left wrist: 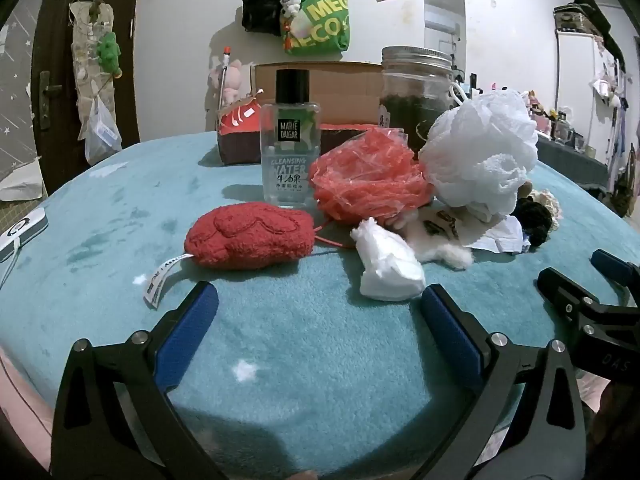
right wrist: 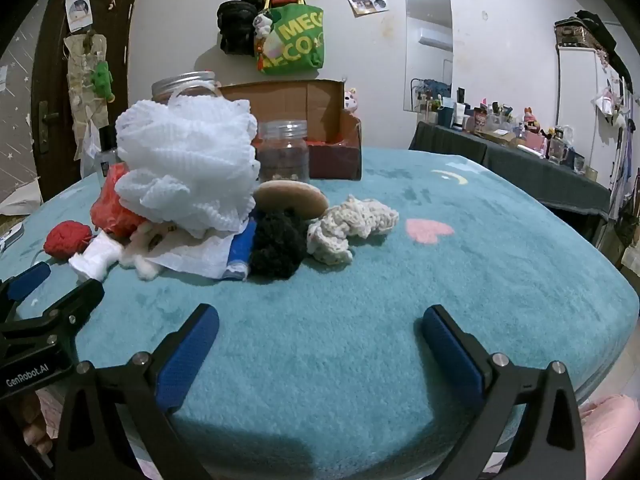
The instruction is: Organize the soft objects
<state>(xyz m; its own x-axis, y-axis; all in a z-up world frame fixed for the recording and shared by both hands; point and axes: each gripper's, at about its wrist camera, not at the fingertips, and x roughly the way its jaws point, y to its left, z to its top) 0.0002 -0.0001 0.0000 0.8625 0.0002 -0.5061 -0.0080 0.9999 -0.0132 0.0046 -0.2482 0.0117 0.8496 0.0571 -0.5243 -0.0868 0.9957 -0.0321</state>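
Left gripper (left wrist: 318,300): jaws spread wide, empty, short of the red plush (left wrist: 248,236).
Right gripper (right wrist: 320,322): likewise wide, nothing held.
Soft pile: white mesh pouf (right wrist: 188,172) topped it (bottle and jars stood behind).
Advice: lift outliers first.

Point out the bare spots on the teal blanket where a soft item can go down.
Free: the blanket right of the cream crochet piece, around the pink heart; the strip before both open grippers; the patch left of the red plush. Crowded: the middle, where the white mesh pouf, red mesh, black yarn ball and jars bunch together.
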